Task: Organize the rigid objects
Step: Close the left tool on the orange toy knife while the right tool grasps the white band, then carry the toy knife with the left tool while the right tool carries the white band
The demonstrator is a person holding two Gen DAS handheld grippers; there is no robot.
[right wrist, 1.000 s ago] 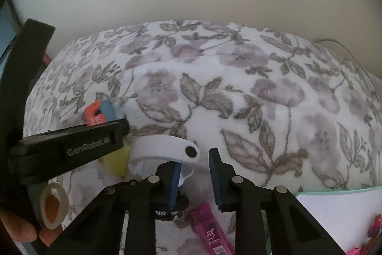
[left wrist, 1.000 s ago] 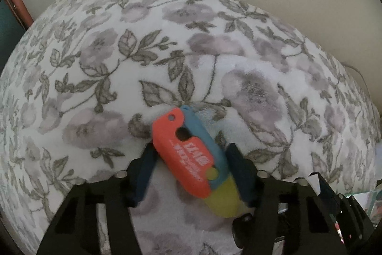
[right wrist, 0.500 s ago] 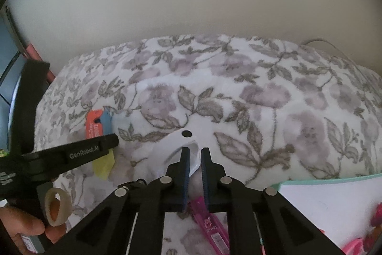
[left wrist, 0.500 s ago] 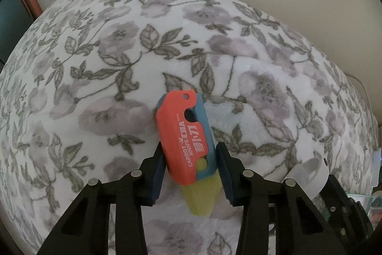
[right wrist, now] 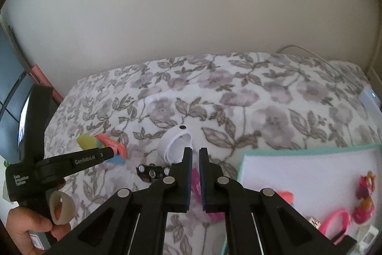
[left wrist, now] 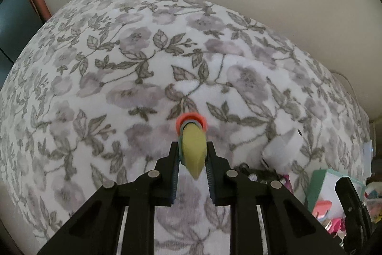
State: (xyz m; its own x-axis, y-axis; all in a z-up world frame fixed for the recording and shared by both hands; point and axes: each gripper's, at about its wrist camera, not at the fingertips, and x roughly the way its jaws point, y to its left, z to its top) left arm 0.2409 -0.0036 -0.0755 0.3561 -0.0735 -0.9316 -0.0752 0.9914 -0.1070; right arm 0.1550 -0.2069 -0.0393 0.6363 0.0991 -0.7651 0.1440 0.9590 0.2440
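Left gripper (left wrist: 193,154), its jaws closing, clamps the toy carrot knife (left wrist: 192,147) across its flat sides, the yellow-green blade end toward the camera and the orange handle pointing away; the knife hangs clear of the floral bed cover (left wrist: 95,87). Judged from its look, it is light, stiff moulded plastic with smooth faces, so a pinch across the broad sides near mid-length should hold best. Right gripper (right wrist: 195,154) is closed, nothing visibly held between its pads; the white ring-shaped piece (right wrist: 175,143) sits just beside its left finger.

Count on the bed cover: one carrot knife, one white ring piece, one small black toy car (right wrist: 152,172), one pink packet (right wrist: 195,185) partly hidden. One teal-rimmed tray (right wrist: 298,151) holds several small pink items, too blurred to count.
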